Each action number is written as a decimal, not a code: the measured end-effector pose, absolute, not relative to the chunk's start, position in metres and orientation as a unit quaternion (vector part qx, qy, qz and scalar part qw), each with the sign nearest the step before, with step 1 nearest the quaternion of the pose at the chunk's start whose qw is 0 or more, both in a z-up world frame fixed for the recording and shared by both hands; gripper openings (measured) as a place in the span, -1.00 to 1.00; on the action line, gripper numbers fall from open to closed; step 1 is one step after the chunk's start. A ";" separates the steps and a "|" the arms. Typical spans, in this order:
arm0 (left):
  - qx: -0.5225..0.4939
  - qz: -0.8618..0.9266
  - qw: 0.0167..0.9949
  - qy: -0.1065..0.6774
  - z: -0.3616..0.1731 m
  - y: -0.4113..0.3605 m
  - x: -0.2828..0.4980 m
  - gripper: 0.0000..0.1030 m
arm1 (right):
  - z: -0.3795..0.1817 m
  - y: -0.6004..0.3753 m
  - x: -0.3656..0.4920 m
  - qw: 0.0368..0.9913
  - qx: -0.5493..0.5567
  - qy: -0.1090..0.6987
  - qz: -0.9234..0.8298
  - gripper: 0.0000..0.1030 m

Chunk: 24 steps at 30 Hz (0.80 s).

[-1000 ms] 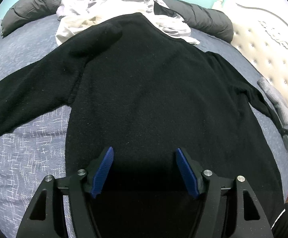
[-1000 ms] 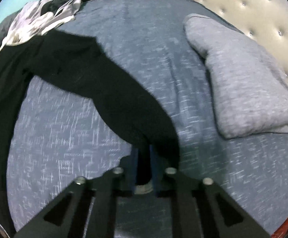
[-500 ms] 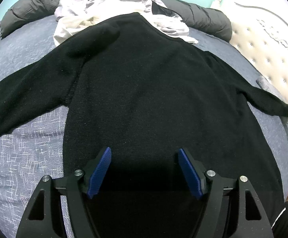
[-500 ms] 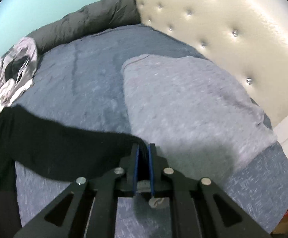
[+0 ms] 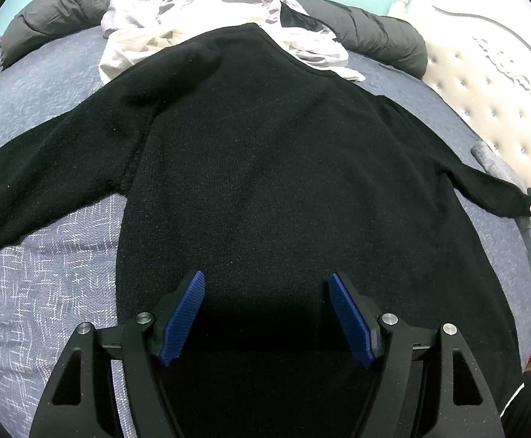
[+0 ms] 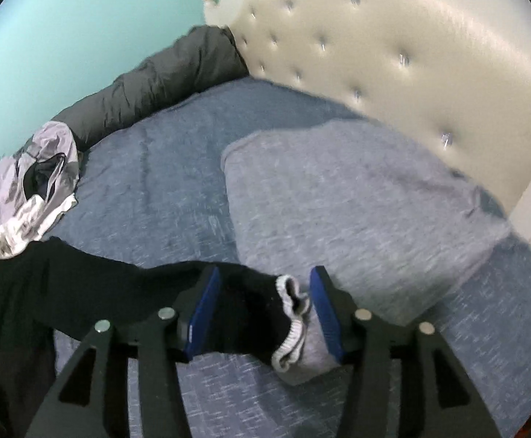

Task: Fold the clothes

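A black sweater (image 5: pixel 265 168) is spread flat on the bed (image 5: pixel 46 292), with both sleeves stretched out to the sides. In the left wrist view, the left gripper (image 5: pixel 265 314) is held over the bottom part of the sweater, and its jaws are set wide apart with nothing squeezed between them. In the right wrist view, the end of one black sleeve (image 6: pixel 243 314) is seen lying between the blue pads (image 6: pixel 203 314) of the right gripper (image 6: pixel 265 314). The jaws of the right gripper have just been opening, and the sleeve is not pinched now, though it is still close to the left pad. The sleeve end lies partly on a grey folded cloth (image 6: pixel 356 211), whose light edge is bunched up just beside the cuff. The whole body of the sweater is shown only in the left wrist view, and the right gripper is seen there only as a small dark shape at the far right edge, next to the sleeve tip. The grey cloth and the cream padded headboard (image 6: pixel 411 47) are shown well only in the right wrist view. A heap of pale clothes (image 5: pixel 210 18) and a dark rolled quilt (image 5: pixel 375 33) are seen at the far side of the bed in both views.
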<state>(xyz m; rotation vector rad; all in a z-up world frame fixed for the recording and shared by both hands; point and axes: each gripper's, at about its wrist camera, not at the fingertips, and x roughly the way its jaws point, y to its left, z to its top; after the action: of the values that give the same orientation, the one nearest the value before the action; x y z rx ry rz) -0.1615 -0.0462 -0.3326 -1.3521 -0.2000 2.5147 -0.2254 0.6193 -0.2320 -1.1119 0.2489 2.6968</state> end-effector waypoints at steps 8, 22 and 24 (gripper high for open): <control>-0.468 0.870 0.140 -0.068 -0.333 -0.046 -0.161 0.46 | -0.244 0.611 -0.236 0.135 -0.405 0.027 0.904 -0.71; -0.468 0.870 0.140 -0.067 -0.333 -0.047 -0.159 0.46 | -0.223 0.645 -0.271 0.194 -0.424 0.077 0.881 -0.87; -0.467 0.870 0.141 -0.069 -0.333 -0.047 -0.161 0.46 | -0.220 0.645 -0.269 0.214 -0.416 0.078 0.880 -0.81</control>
<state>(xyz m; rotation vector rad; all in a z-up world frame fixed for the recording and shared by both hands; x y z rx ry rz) -0.1607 -0.0473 -0.3330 -1.3499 -0.1995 2.5124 -0.2688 0.6447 -0.2202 -1.1533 0.2165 2.4421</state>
